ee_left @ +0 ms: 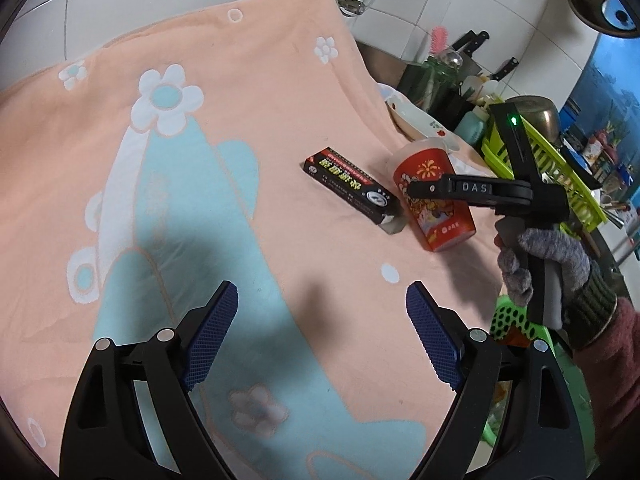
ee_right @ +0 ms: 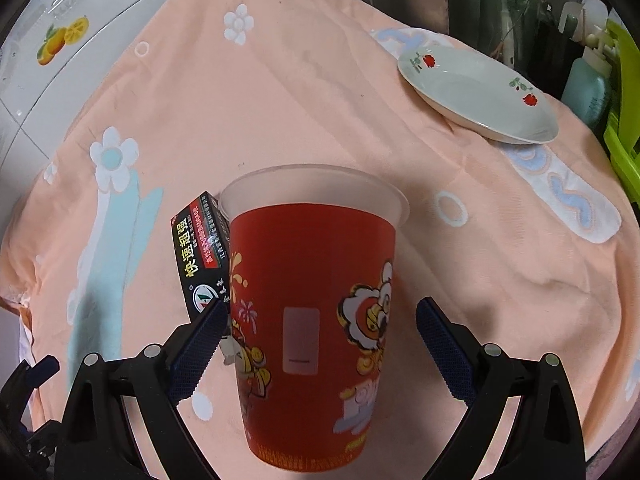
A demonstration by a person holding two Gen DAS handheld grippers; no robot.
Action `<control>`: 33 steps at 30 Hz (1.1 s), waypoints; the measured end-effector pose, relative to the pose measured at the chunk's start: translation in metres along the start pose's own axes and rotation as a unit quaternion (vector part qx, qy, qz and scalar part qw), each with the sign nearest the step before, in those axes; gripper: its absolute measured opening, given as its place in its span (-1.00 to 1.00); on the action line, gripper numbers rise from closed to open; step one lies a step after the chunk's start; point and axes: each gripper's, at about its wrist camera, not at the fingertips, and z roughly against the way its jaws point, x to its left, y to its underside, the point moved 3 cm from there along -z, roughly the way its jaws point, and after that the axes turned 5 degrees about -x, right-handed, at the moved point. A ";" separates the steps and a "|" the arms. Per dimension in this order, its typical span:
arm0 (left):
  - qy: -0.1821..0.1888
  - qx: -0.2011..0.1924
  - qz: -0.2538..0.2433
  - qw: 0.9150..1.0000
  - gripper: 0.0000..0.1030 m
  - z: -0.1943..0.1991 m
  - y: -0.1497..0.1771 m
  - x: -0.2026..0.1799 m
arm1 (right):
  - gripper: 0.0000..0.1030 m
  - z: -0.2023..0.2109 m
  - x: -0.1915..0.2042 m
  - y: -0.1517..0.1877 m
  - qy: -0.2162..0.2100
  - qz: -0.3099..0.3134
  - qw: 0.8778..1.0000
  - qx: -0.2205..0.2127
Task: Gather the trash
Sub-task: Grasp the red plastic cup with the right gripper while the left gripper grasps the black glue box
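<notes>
Red cup [ee_right: 316, 312] stands upright on the peach cloth [ee_right: 320, 100], between the wide-apart tongs of the right gripper [ee_right: 320, 344].

Nothing squeezes it yet. The black box [ee_right: 200, 256] leans right by it, so the tongs could bump it or tip the cup. The left gripper [ee_left: 320, 332] is wide apart too, holding nothing.
</notes>
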 end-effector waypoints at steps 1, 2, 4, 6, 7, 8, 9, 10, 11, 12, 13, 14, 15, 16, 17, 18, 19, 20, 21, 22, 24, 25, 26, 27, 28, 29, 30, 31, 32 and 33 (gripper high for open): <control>-0.001 0.000 0.002 1.000 0.65 -0.002 -0.002 -0.001 | 0.64 0.000 0.000 0.000 -0.002 -0.001 1.000 0.000; -0.002 0.002 0.005 1.000 0.65 -0.005 -0.004 -0.002 | 0.42 -0.001 0.000 0.000 -0.002 -0.001 1.000 0.001; -0.002 0.004 0.009 1.000 0.65 -0.010 -0.008 -0.004 | 0.33 -0.002 -0.001 0.000 -0.011 -0.005 1.000 0.005; -0.002 0.007 0.012 1.000 0.65 -0.016 -0.013 -0.007 | 0.33 0.002 -0.001 0.001 -0.012 -0.007 1.000 0.000; -0.003 0.008 0.015 1.000 0.65 -0.020 -0.016 -0.010 | 0.33 0.005 -0.002 0.001 -0.014 -0.008 1.000 -0.003; -0.003 0.010 0.017 1.000 0.65 -0.024 -0.019 -0.012 | 0.33 0.007 -0.002 0.002 -0.015 -0.009 1.000 -0.005; -0.003 0.011 0.019 1.000 0.65 -0.027 -0.022 -0.014 | 0.33 0.011 -0.002 0.002 -0.017 -0.009 1.000 -0.009; -0.002 0.012 0.021 1.000 0.65 -0.030 -0.025 -0.016 | 0.33 0.016 -0.002 0.003 -0.018 -0.008 1.000 -0.013; -0.001 0.014 0.025 1.000 0.65 -0.036 -0.030 -0.019 | 0.33 0.020 -0.002 0.004 -0.019 -0.007 1.000 -0.015; -0.002 0.015 0.027 1.000 0.65 -0.040 -0.033 -0.021 | 0.32 0.026 -0.002 0.006 -0.023 -0.005 1.000 -0.019; -0.004 0.016 0.029 0.999 0.65 -0.043 -0.035 -0.023 | 0.32 0.032 -0.002 0.008 -0.024 -0.001 0.999 -0.022; -0.006 0.018 0.033 0.999 0.64 -0.049 -0.039 -0.026 | 0.32 0.036 -0.002 0.009 -0.024 0.002 0.999 -0.024; -0.008 0.021 0.036 0.999 0.63 -0.055 -0.043 -0.029 | 0.32 0.044 -0.002 0.012 -0.025 0.008 0.999 -0.028; -0.009 0.023 0.037 0.999 0.63 -0.059 -0.046 -0.030 | 0.32 0.049 -0.002 0.015 -0.026 0.011 0.999 -0.029; -0.012 0.024 0.041 0.999 0.62 -0.065 -0.050 -0.033 | 0.32 0.053 -0.003 0.016 -0.026 0.012 0.999 -0.031; -0.015 0.025 0.045 0.999 0.62 -0.071 -0.053 -0.035 | 0.32 0.062 -0.006 0.020 -0.027 0.013 0.999 -0.036; -0.018 0.027 0.049 0.998 0.60 -0.075 -0.055 -0.037 | 0.32 0.068 -0.007 0.022 -0.031 0.013 0.999 -0.039; -0.021 0.031 0.057 0.998 0.59 -0.082 -0.059 -0.039 | 0.32 0.075 -0.009 0.024 -0.035 0.015 0.998 -0.042; -0.022 0.035 0.062 0.997 0.58 -0.089 -0.061 -0.041 | 0.32 0.080 -0.010 0.027 -0.036 0.017 0.998 -0.045; -0.026 0.038 0.066 0.997 0.57 -0.095 -0.064 -0.043 | 0.32 0.088 -0.012 0.030 -0.037 0.019 0.998 -0.050; -0.035 0.043 0.065 0.996 0.56 -0.105 -0.068 -0.047 | 0.32 0.101 -0.015 0.036 -0.043 0.022 0.997 -0.055; -0.041 0.044 0.064 0.996 0.55 -0.111 -0.070 -0.050 | 0.32 0.108 -0.016 0.040 -0.043 0.025 0.997 -0.058; -0.045 0.045 0.063 0.996 0.55 -0.115 -0.072 -0.051 | 0.32 0.117 -0.018 0.045 -0.042 0.029 0.997 -0.063; -0.050 0.047 0.063 0.996 0.55 -0.119 -0.074 -0.052 | 0.32 0.122 -0.020 0.049 -0.042 0.032 0.996 -0.065; -0.057 0.051 0.065 0.995 0.53 -0.126 -0.076 -0.053 | 0.32 0.128 -0.022 0.054 -0.040 0.036 0.996 -0.067; -0.062 0.056 0.069 0.994 0.51 -0.132 -0.077 -0.053 | 0.32 0.134 -0.023 0.059 -0.038 0.040 0.996 -0.069; -0.065 0.060 0.073 0.993 0.51 -0.136 -0.078 -0.052 | 0.32 0.138 -0.025 0.063 -0.037 0.042 0.996 -0.071; -0.069 0.063 0.077 0.993 0.49 -0.140 -0.078 -0.051 | 0.32 0.143 -0.027 0.068 -0.037 0.044 0.996 -0.071; -0.078 0.069 0.087 0.991 0.47 -0.146 -0.079 -0.049 | 0.32 0.146 -0.027 0.071 -0.037 0.045 0.996 -0.071; -0.082 0.072 0.094 0.990 0.46 -0.150 -0.079 -0.048 | 0.32 0.151 -0.030 0.077 -0.037 0.045 0.996 -0.072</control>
